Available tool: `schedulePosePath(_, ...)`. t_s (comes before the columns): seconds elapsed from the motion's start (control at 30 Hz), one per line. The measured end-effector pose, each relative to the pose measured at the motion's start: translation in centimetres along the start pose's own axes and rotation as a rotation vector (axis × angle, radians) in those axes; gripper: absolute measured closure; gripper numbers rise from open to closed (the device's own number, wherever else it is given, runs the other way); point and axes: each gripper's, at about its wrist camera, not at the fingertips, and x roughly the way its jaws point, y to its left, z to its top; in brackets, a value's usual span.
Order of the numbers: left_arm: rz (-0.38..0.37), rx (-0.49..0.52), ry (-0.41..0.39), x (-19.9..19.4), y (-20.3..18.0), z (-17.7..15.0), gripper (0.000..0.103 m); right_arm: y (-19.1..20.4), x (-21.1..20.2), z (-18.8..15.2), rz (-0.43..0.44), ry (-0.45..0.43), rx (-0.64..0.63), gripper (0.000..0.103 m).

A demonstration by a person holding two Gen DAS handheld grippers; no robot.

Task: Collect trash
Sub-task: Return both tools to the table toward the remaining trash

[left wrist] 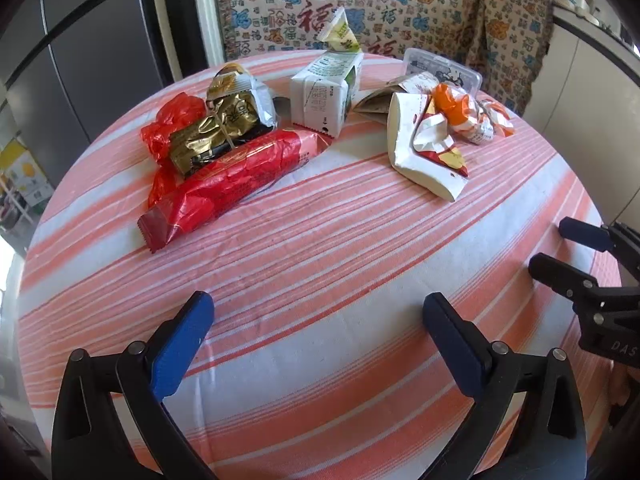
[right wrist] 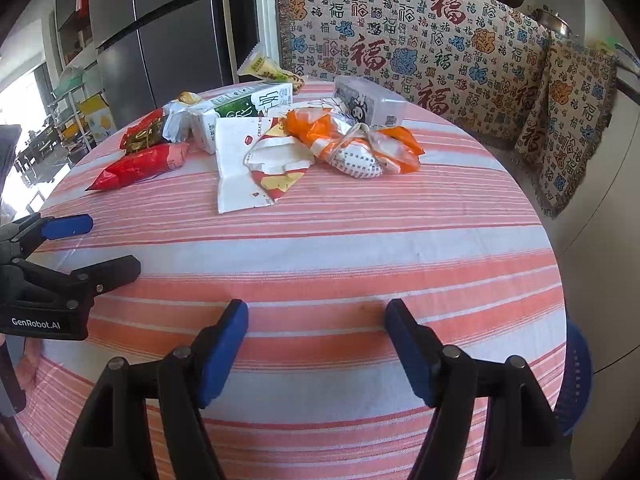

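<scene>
The trash is lying in a loose pile on the far side of the striped table (left wrist: 320, 264): a red wrapper (left wrist: 224, 184), a milk carton (left wrist: 324, 96), a torn white packet (right wrist: 240, 160). My left gripper (left wrist: 318, 344) and right gripper (right wrist: 316, 350) are hovering near, jaws standing wide, holding nothing.

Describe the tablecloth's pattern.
Orange-pink and white stripes on the tablecloth; clearest in the right wrist view.
</scene>
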Motion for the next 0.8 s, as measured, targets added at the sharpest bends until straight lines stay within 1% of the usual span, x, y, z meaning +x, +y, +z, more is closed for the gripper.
schedulePosePath(0.07, 0.0, 0.0, 0.0, 0.0, 0.0, 0.0, 0.0, -0.6, 0.3, 0.7, 0.013, 0.011, 0.019, 0.03)
schedulePosePath(0.13, 0.001, 0.0, 0.0, -0.1, 0.1, -0.1, 0.0, -1.8, 1.1, 2.0, 0.009, 0.023, 0.051, 0.03)
schedulePosePath(0.2, 0.001, -0.001, 0.0, -0.1, 0.0, -0.1, 0.0, -4.1, 2.0, 3.6, -0.008, 0.021, 0.117, 0.03)
schedulePosePath(0.27, 0.003, -0.001, 0.0, -0.1, 0.0, -0.1, 0.0, -7.1, 2.8, 5.3, -0.005, 0.005, 0.21, 0.03)
schedulePosePath(0.37, 0.003, -0.001, 0.0, 0.0, 0.0, -0.1, 0.0, -10.5, 3.5, 7.8, 0.027, -0.027, 0.306, 0.03)
schedulePosePath(0.47, 0.002, 0.002, 0.001, 0.0, -0.1, -0.1, 0.0, -11.5, 4.8, 9.5, 0.11, -0.021, 0.296, 0.03)
schedulePosePath(0.57, 0.001, 0.003, 0.002, 0.0, -0.1, -0.1, 0.0, -11.0, 6.2, 10.5, 0.214, 0.001, 0.245, 0.03)
schedulePosePath(0.63, 0.002, 0.003, 0.002, 0.0, -0.2, -0.1, 0.0, -10.2, 6.6, 10.6, 0.304, 0.033, 0.209, 0.03)
schedulePosePath(0.73, 0.001, 0.003, 0.003, -0.1, -0.1, -0.1, 0.0, -8.2, 5.0, 9.7, 0.422, 0.092, 0.118, 0.03)
schedulePosePath(0.8, 0.0, 0.006, 0.006, 0.0, -0.2, 0.0, 0.0, -6.5, 3.1, 8.1, 0.539, 0.168, 0.038, 0.03)
